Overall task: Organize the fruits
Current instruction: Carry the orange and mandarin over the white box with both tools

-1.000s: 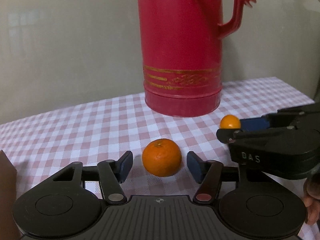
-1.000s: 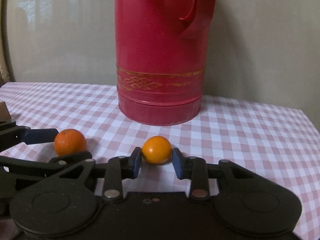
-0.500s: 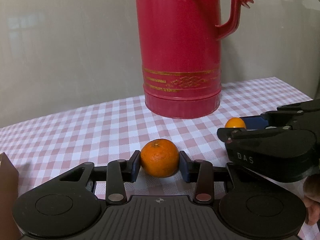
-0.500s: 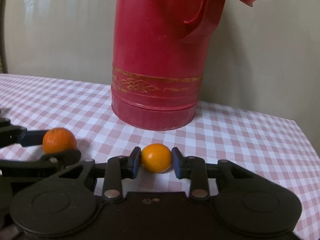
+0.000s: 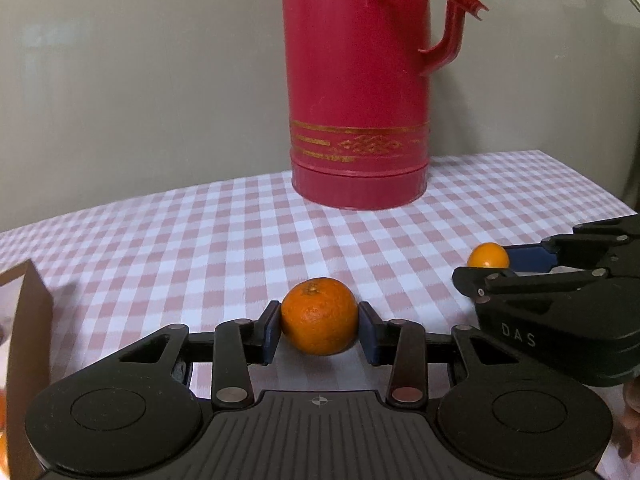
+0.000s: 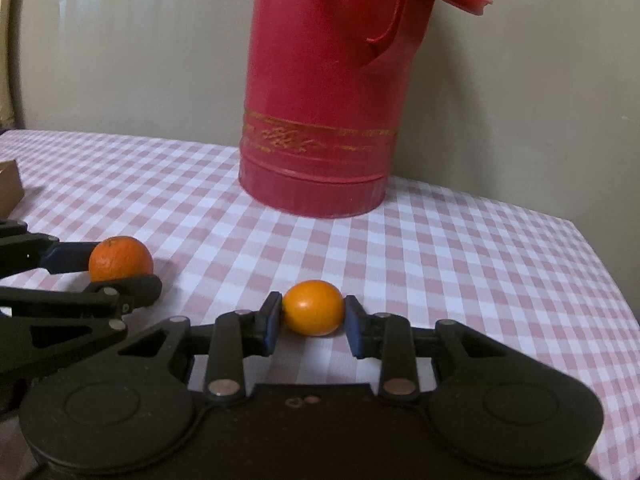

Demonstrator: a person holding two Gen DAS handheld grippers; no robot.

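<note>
A pink-and-white checked tablecloth (image 5: 192,240) covers the table against a plain beige wall (image 5: 140,80).

The right gripper (image 6: 313,318) clamped a small smooth orange fruit (image 6: 313,307) between its blue pads. To the left, the left gripper (image 6: 116,268) gripped a mandarin (image 6: 120,258). Behind both, a red thermos (image 6: 324,92) stood upright on the pink-checked tablecloth (image 6: 460,264).

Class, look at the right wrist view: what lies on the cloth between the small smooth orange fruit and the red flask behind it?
Nothing: only bare checked cloth runs from the small orange fruit, held in the right claw, back to the red flask.
</note>
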